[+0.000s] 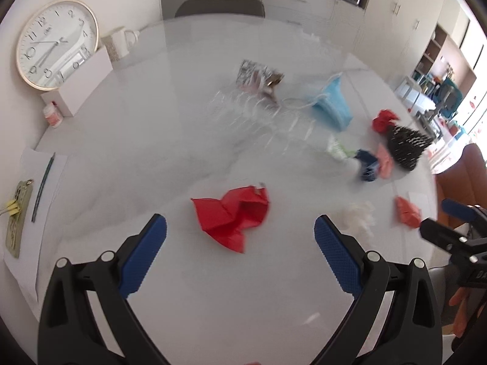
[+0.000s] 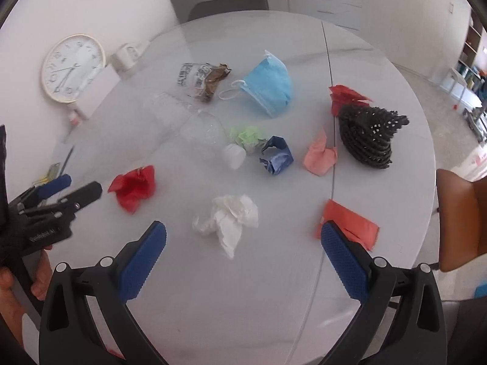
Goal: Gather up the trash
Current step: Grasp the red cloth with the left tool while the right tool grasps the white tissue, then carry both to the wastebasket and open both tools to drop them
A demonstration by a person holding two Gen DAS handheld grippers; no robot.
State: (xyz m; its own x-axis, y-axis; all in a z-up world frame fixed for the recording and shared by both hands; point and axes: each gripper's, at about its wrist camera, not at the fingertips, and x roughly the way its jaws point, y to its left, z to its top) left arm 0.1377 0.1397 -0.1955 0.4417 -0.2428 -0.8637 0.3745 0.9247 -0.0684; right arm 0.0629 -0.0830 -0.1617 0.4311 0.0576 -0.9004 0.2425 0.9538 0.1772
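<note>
Both grippers are spread wide with nothing in them, which makes sense to me as a lining-up pose before any grab. The left gripper (image 1: 240,252) has its blue fingers (image 1: 143,255) straddling the view of a crumpled red paper (image 1: 234,216) that sits on the white table (image 1: 137,140) just ahead of the tips, not touched yet, so that looks like its target. The right gripper (image 2: 243,258) is open the same way, and the white tissue wad (image 2: 229,219) lies between and just beyond its fingers (image 2: 344,261), with an orange-red paper scrap (image 2: 350,222) just beside the right finger. Further out it's a whole scatter of trash: a clear plastic bottle (image 2: 185,124) on its side with the cap end near a green wad (image 2: 248,137), a dark blue crumple (image 2: 277,155), a pink paper (image 2: 319,155), a blue face mask (image 2: 268,88), a crinkled wrapper (image 2: 201,80) and a black mesh thing (image 2: 368,133) partly covering another red scrap. The clock (image 2: 73,68) leaning against the wall is probably not trash. No bin shows in either view, so I can't say where this stuff goes.
</note>
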